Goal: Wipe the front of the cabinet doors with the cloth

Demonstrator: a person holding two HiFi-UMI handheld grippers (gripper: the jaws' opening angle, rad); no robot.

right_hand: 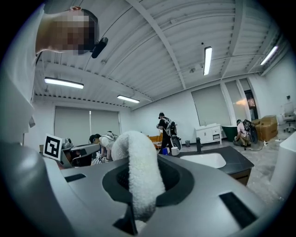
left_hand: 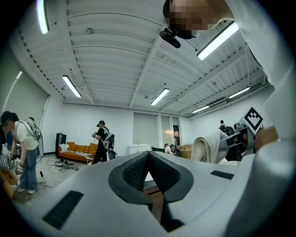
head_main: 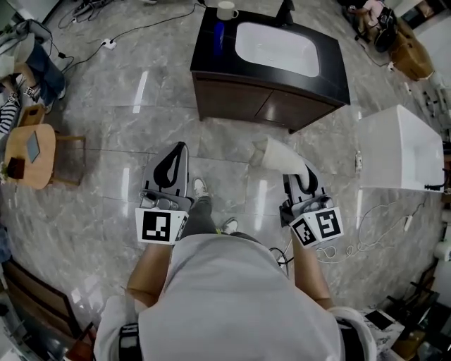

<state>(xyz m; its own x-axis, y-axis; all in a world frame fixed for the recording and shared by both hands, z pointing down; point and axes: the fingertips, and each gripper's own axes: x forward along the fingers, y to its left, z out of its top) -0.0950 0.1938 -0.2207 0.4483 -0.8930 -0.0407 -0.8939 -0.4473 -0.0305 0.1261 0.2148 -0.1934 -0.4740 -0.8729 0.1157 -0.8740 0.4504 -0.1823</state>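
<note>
One cloth (head_main: 278, 154) clamped in right tool (head_main: 297, 176), jutting forward past its tips, left tool (head_main: 177, 149) closed

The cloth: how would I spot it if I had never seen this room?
Find the dark cabinet with the white sink on the grey floor. In front of it a person holds two grippers, and the cloth is pinched in the right gripper. It is the only soft white roll; the left gripper is shut and empty.

Hand-held grippers (head_main: 182, 148) (head_main: 301, 175): two. Cloth (head_main: 278, 155): one. Cabinet (head_main: 239, 95): one. Mug (head_main: 227, 10): one.
</note>
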